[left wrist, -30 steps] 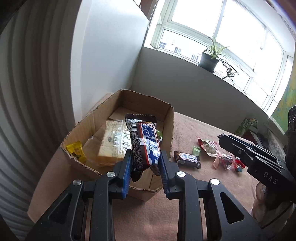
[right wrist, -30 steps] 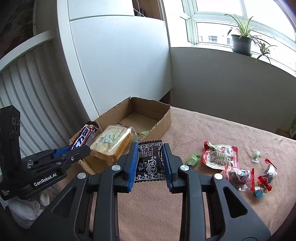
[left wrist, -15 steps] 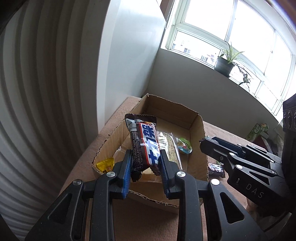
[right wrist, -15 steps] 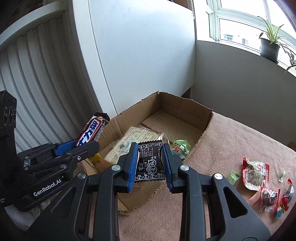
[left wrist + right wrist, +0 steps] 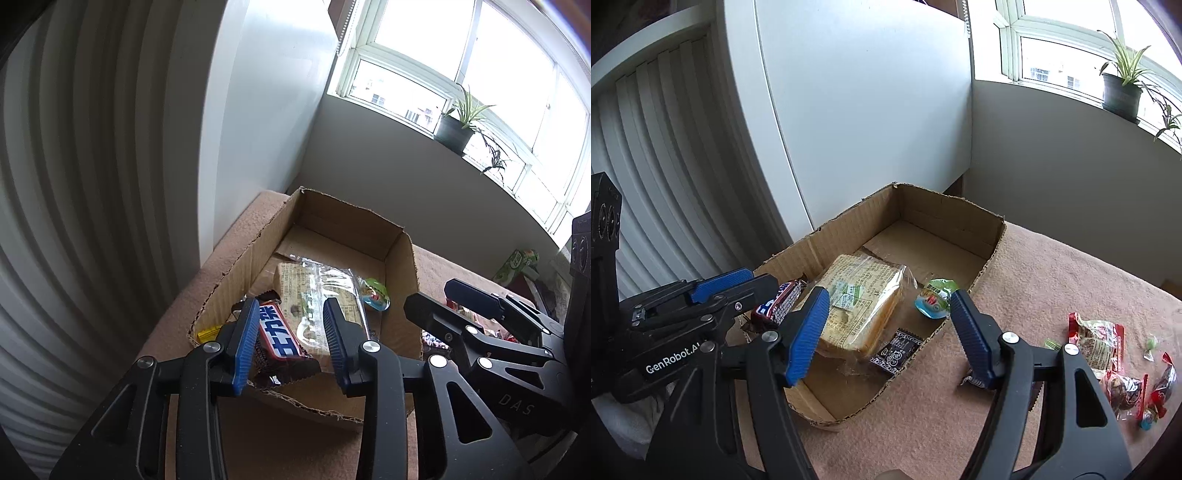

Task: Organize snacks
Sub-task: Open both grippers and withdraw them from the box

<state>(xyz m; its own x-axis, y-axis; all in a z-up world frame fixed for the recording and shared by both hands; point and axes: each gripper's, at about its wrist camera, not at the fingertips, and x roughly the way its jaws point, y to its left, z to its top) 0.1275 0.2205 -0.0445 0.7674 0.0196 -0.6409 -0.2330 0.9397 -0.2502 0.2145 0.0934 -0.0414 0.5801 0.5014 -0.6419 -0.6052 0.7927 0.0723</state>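
An open cardboard box (image 5: 400,266) (image 5: 993,240) stands on the cloth-covered table. Inside lie a wrapped bread pack (image 5: 314,291) (image 5: 860,306), a green jelly cup (image 5: 375,297) (image 5: 934,299) and a yellow sweet (image 5: 208,334). My left gripper (image 5: 290,339) (image 5: 738,291) hangs over the box's near corner with its jaws opening. A red-and-blue chocolate bar (image 5: 279,339) (image 5: 779,304) leans on the left pad, clear of the right one. My right gripper (image 5: 889,295) (image 5: 461,306) stands wide open over the box, jaws still opening. A black packet (image 5: 895,352) lies below it in the box.
Loose snacks lie on the cloth to the right of the box: a red packet (image 5: 1095,339), a small green sweet (image 5: 1150,345) and wrapped sweets (image 5: 1126,387). A white cabinet and slatted panel stand behind the box. A potted plant (image 5: 1121,92) sits on the windowsill.
Both grippers moved over the box. The right gripper opened and the black packet dropped into the box. The left jaws parted and the chocolate bar sagged down between them.
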